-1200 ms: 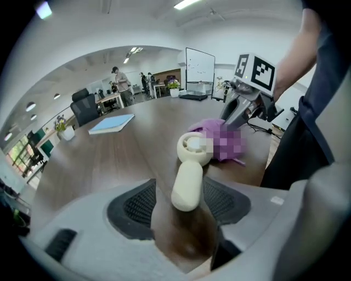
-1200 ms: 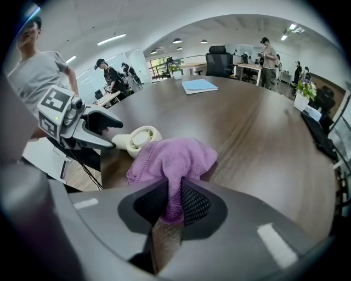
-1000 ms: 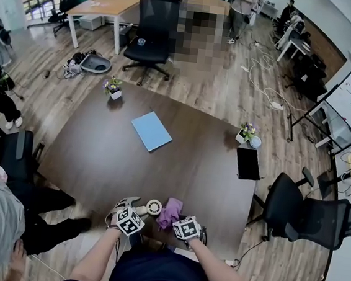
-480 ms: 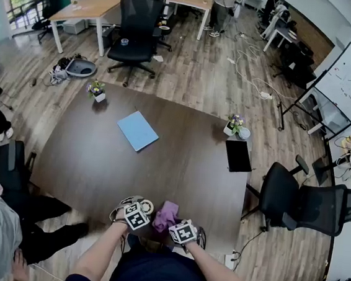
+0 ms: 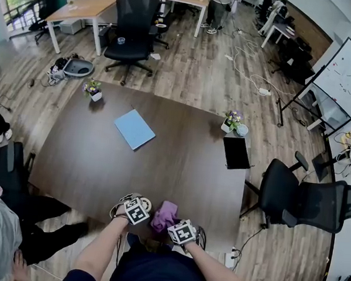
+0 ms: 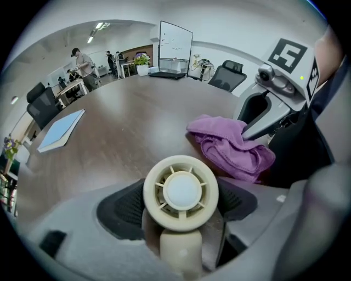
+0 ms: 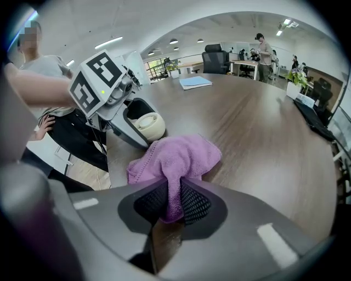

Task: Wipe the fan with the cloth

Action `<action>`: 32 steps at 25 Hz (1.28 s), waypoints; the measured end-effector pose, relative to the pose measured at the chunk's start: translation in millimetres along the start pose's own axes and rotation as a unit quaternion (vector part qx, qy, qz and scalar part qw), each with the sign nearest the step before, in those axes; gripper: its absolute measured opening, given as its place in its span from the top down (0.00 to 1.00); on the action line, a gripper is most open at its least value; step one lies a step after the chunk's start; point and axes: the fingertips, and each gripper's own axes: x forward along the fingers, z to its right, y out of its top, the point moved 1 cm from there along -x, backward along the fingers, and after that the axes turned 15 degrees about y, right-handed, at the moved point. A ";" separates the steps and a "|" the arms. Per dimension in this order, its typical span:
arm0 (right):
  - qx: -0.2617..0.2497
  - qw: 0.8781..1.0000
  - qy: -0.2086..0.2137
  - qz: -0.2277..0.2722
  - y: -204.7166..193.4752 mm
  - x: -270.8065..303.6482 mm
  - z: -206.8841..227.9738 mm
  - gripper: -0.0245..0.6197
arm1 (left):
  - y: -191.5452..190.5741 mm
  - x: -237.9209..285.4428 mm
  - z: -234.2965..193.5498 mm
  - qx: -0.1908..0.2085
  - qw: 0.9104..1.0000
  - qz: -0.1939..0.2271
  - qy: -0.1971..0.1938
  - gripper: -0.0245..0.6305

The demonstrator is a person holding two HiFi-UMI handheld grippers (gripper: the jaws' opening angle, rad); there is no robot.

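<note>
My left claw [image 6: 176, 203] stands wide, its jaws having just been opening, and the cream fan [image 6: 181, 191] sits between the two dark pads with its round grille facing my camera. I cannot make out either pad pressing on it, so I read this claw as spread around the fan and not gripping. My right claw [image 7: 171, 202] is nearly closed, and its pads pinch a fold of the purple cloth [image 7: 178, 159]. The rest of the cloth bunches out ahead of the jaws and lies on the brown worktop [image 5: 161, 160]. In the head view both things sit at the bottom centre of the frame, on the worktop's near edge, the fan just left of the cloth. A blue folder [image 5: 134, 128] lies well apart, up toward the middle of the frame. Much is hard to read. In the head view the marker cube covers most of the fan, leaving only part of its ring in sight. In the left gripper view the fan's handle runs blurred toward the bottom of the frame, and the grille hides whatever is behind it. The pinched part of the cloth disappears between the right pads.
</note>
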 end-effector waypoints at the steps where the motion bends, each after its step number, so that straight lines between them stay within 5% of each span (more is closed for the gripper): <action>1: 0.000 1.000 0.000 0.000 -1.3 0.3 -0.2 0.85 | -0.9 0.5 0.2 0.000 1.000 -0.001 0.001 0.39; 6: -0.001 1.000 0.003 0.004 -3.3 0.1 1.3 0.85 | 0.2 0.1 -0.2 -0.013 1.000 0.008 0.011 0.39; 10: 0.002 1.000 0.008 0.006 -3.9 0.7 2.4 0.85 | 9.9 -13.1 -6.3 -0.060 0.996 0.050 0.034 0.39; 16: 0.009 1.000 0.012 0.015 -3.6 -1.7 4.4 0.85 | 38.8 -59.2 -27.2 -0.202 0.965 0.165 0.037 0.39; 20: 0.031 0.998 0.033 0.046 8.2 -14.3 -1.3 0.85 | 45.2 -86.0 -27.1 -0.235 0.951 0.199 0.031 0.39; 32: -0.040 0.992 0.069 0.102 51.0 -27.8 -36.3 0.86 | 57.6 -129.7 -21.2 -0.299 0.915 0.270 -0.006 0.39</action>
